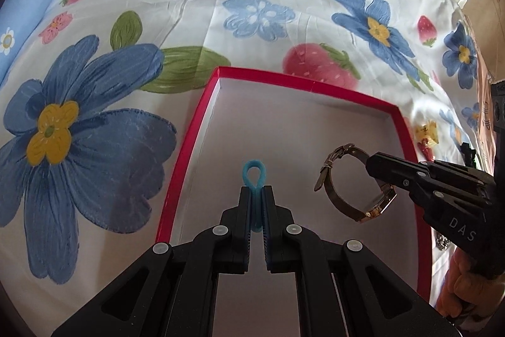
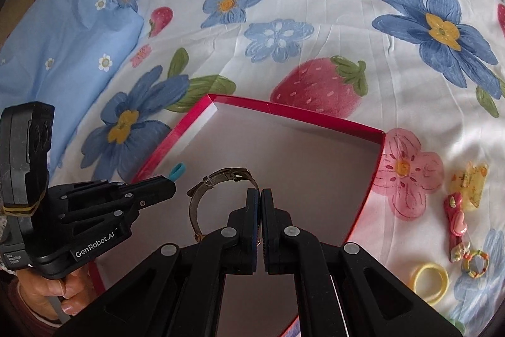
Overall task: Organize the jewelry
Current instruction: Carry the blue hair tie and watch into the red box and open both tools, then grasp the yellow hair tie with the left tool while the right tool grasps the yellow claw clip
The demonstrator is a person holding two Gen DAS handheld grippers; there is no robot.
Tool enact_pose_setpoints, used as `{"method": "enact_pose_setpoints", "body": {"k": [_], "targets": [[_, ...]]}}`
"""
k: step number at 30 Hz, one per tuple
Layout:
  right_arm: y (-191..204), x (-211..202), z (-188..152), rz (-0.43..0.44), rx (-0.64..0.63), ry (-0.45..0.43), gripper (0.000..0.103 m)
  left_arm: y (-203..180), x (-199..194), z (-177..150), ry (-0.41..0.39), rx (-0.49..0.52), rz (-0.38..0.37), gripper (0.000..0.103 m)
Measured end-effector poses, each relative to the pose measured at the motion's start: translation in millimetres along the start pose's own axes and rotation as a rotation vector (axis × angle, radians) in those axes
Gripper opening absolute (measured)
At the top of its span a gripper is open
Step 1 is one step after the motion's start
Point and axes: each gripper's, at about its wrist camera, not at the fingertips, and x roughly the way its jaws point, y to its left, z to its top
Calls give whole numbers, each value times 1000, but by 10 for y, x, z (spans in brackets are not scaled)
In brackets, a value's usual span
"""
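A shallow red-rimmed box (image 1: 202, 122) with a pale floor lies on a floral bedsheet; it also shows in the right wrist view (image 2: 315, 112). My left gripper (image 1: 255, 190) is shut on a light blue hair tie (image 1: 254, 174) and holds it over the box; the tie's loop also pokes out in the right wrist view (image 2: 176, 171). My right gripper (image 2: 260, 193) is shut on a wristwatch (image 2: 221, 179) with a brown strap and gold case, held above the box floor. The watch also shows in the left wrist view (image 1: 334, 195).
On the sheet right of the box lie a yellow hair claw (image 2: 472, 185), a red hair clip (image 2: 454, 223), a yellow hair tie (image 2: 430, 281) and a small colourful ring (image 2: 475, 264). A blue pillow (image 2: 63, 52) lies at the far left.
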Motion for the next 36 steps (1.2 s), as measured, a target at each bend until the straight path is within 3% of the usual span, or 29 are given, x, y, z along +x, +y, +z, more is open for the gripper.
{"method": "enact_pose_setpoints", "body": {"k": [7,10,12,16,18,20,26,28,36], "targets": [[28,121,9,-44,-50,35,2,-30,194,55,40,13,22,10],[50,141,21,-51,-58,39,3,-34,204,51,39,18,25,20],[53,146,26,-47,-57,41,4,-34,198,43,37,19,45,34],[21,98,31,-19,-28,33,9,-19,134,41,21,11,51,37],[-1,29,33,-1,-9,16,13,-19,50,18,6,3,56,47],[-36,-73,30,16,15,-5,22,-33,-54,-30,-9,2,62,48],[-186,-481,-50,50,81,-87,26,-81,-391,-177,-59,-29,51,52],[-243,-614,-101,52,99,-107,32,-107,-484,-230,-68,-36,40,52],[-613,-1046,-356,-3,180,-162,33,-359,-735,-350,-84,-21,-19,55]]}}
